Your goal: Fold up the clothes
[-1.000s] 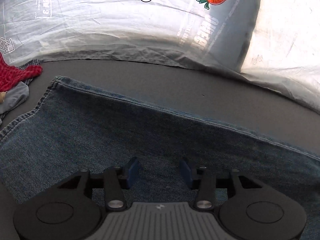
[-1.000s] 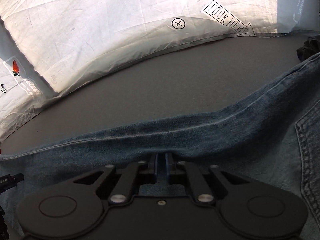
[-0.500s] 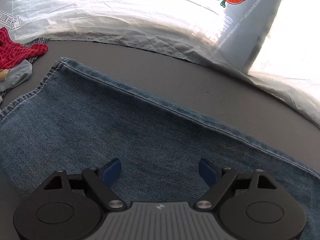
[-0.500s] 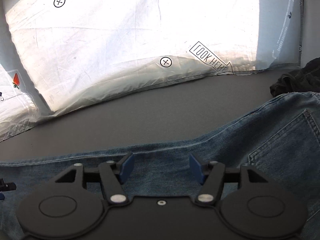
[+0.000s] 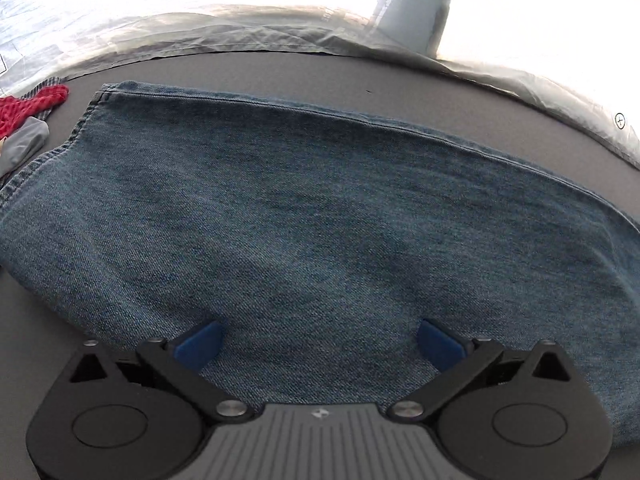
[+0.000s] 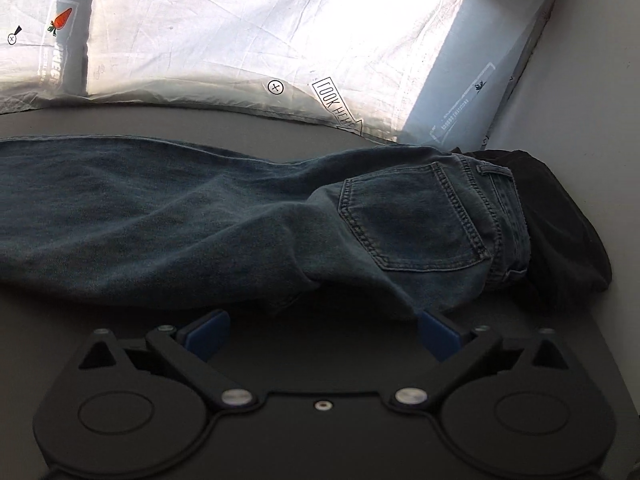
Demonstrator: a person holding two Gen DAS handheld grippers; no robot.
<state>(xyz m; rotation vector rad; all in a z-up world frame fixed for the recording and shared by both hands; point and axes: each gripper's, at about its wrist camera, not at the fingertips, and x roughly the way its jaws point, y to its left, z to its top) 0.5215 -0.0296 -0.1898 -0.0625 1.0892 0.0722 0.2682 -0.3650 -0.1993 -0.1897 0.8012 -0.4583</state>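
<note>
Blue jeans [image 5: 320, 208] lie flat across the dark grey surface, legs laid one over the other. In the right wrist view the jeans [image 6: 200, 216] stretch leftwards, with a back pocket [image 6: 412, 220] and the waistband at the right end. My left gripper [image 5: 319, 340] hovers over the leg part, its jaws opening wide, blue pads clear of the denim, nothing gripped. My right gripper [image 6: 322, 336] sits just in front of the seat of the jeans, jaws also opening wide, and it holds nothing.
A black garment [image 6: 560, 224] lies against the waistband on the right. Red cloth [image 5: 28, 106] and grey cloth [image 5: 24, 144] lie at the far left. A white printed sheet [image 6: 260, 40] covers the area behind the dark grey surface [image 6: 160, 120].
Both grippers went from gripping or nearly closed to wide open, letting go of the denim. The right gripper swung back and right, now showing the pocket end. The left view shifted slightly.
</note>
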